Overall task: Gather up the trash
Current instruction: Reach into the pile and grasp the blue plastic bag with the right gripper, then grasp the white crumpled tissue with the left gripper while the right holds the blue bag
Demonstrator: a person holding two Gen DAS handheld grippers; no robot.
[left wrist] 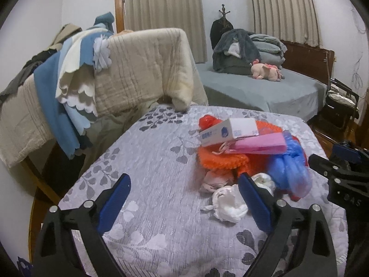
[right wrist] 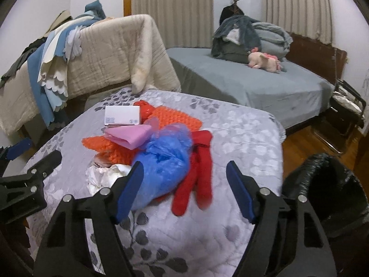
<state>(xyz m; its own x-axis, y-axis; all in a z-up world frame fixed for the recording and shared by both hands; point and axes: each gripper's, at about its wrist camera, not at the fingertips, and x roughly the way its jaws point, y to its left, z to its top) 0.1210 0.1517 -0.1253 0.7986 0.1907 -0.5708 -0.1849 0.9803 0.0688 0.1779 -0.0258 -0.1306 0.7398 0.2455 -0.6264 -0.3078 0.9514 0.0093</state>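
Observation:
A heap of litter lies on the leaf-patterned quilted table (left wrist: 161,152): crumpled white tissue (left wrist: 227,205), a blue plastic bag (left wrist: 288,168), a pink paper bag (left wrist: 260,146) and a white carton (left wrist: 230,131), over an orange knit piece (left wrist: 221,159). My left gripper (left wrist: 184,198) hovers open just left of the tissue, its right pad (left wrist: 253,203) beside it. In the right wrist view my right gripper (right wrist: 184,184) is open above the table's near edge, with a red glove (right wrist: 200,170) and the end of the blue plastic bag (right wrist: 163,161) lying between its fingers, untouched by the pads.
A bin lined with a black bag (right wrist: 327,184) stands on the wooden floor to the right of the table. Behind are a blanket-draped rack (left wrist: 138,64) and a grey bed (left wrist: 265,87) with folded clothes and a pink plush toy (left wrist: 265,70).

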